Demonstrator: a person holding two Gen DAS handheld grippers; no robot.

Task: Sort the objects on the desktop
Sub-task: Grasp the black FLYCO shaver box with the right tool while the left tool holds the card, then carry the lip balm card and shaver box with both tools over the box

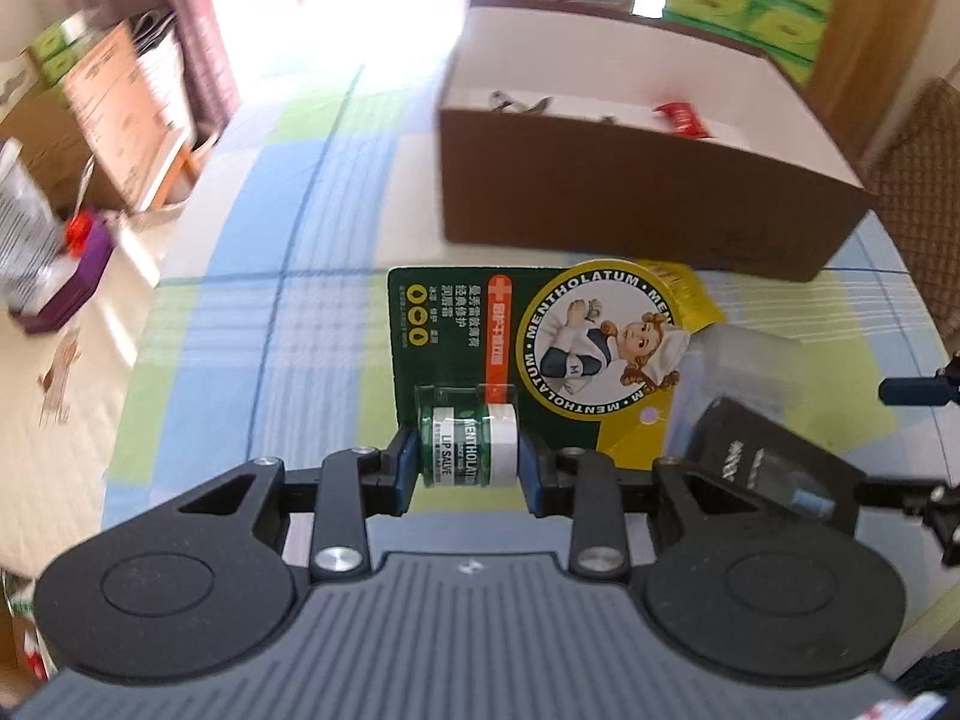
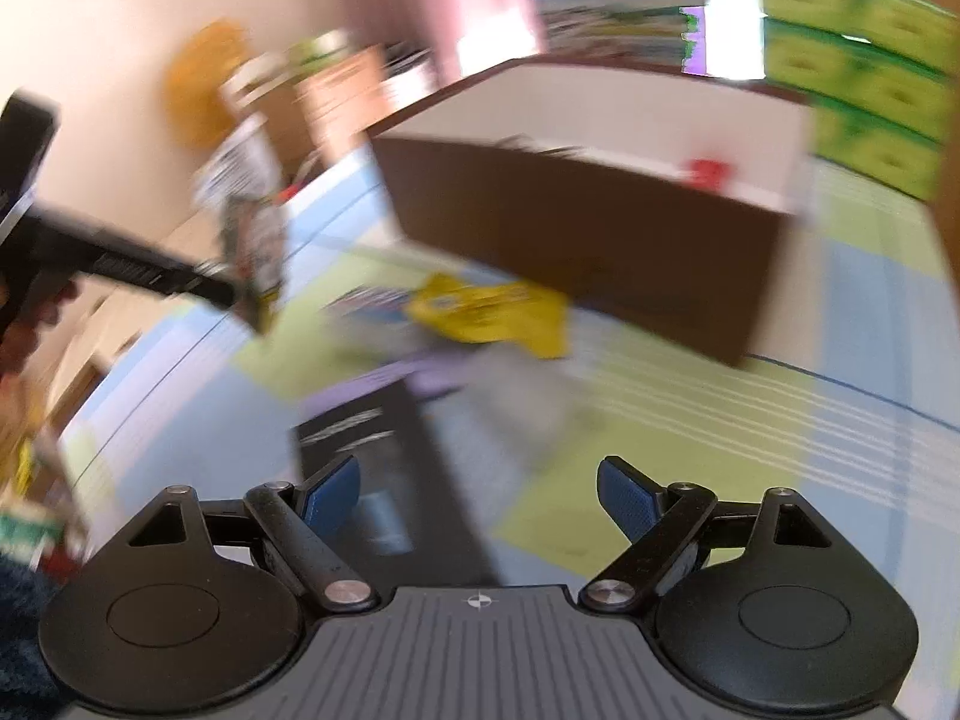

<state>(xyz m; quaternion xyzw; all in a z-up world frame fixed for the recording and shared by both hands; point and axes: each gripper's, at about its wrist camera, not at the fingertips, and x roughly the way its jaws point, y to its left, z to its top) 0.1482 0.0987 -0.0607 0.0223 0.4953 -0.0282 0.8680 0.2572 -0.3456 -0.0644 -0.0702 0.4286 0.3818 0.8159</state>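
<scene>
My left gripper is shut on the small jar of a green Mentholatum lip salve card pack, held above the checked tablecloth. Blurred at the left of the right wrist view, the same pack hangs in the left gripper. An open brown box with a white inside stands behind it, with a red item and some small dark pieces inside. My right gripper is open and empty over a flat black box. That black box lies right of the pack.
A yellow packet and a clear plastic piece lie in front of the brown box. Green tissue packs are stacked behind it. Cardboard boxes and clutter stand on the floor past the table's left edge.
</scene>
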